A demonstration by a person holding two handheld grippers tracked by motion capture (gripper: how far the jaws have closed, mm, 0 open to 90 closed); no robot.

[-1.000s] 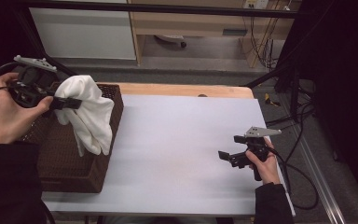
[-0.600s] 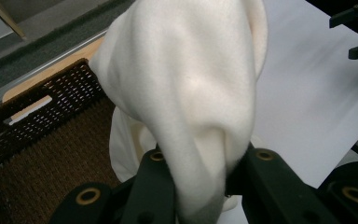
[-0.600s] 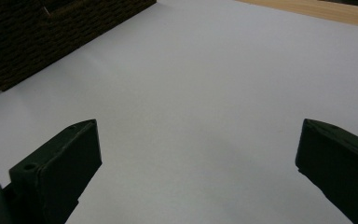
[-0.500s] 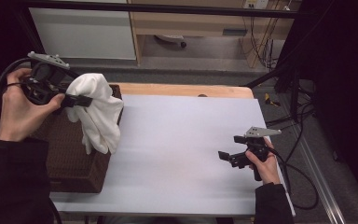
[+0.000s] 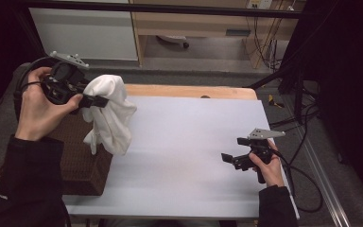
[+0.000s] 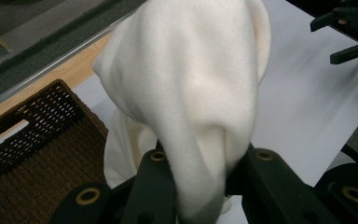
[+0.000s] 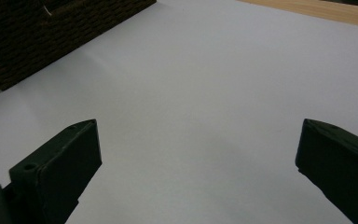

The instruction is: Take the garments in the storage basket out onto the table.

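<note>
A white cloth [image 5: 109, 113] hangs in the air over the right edge of a dark brown wicker basket [image 5: 78, 161] at the table's left. My left gripper [image 5: 100, 101] is shut on the cloth's top, and in the left gripper view the cloth [image 6: 191, 93] bulges up between the two black jaws of my left gripper [image 6: 200, 163]. My right gripper [image 5: 231, 152] rests low over the white table top [image 5: 189, 142] at the right, held open with nothing in it. In the right gripper view its jaws stand wide apart around my right gripper [image 7: 198, 149], above bare white surface.
The wicker basket [image 6: 32, 154] [image 7: 37, 32] sits at the table's left front corner. A wooden strip [image 5: 189, 91] runs along the table's far edge. Cables [image 5: 302, 123] trail down the table's right side. Beyond the table are a white cabinet [image 5: 85, 33] and the floor.
My left gripper has carried the white cloth up and to the right, away from the basket and toward the table's middle. The right gripper has stayed still and open.
</note>
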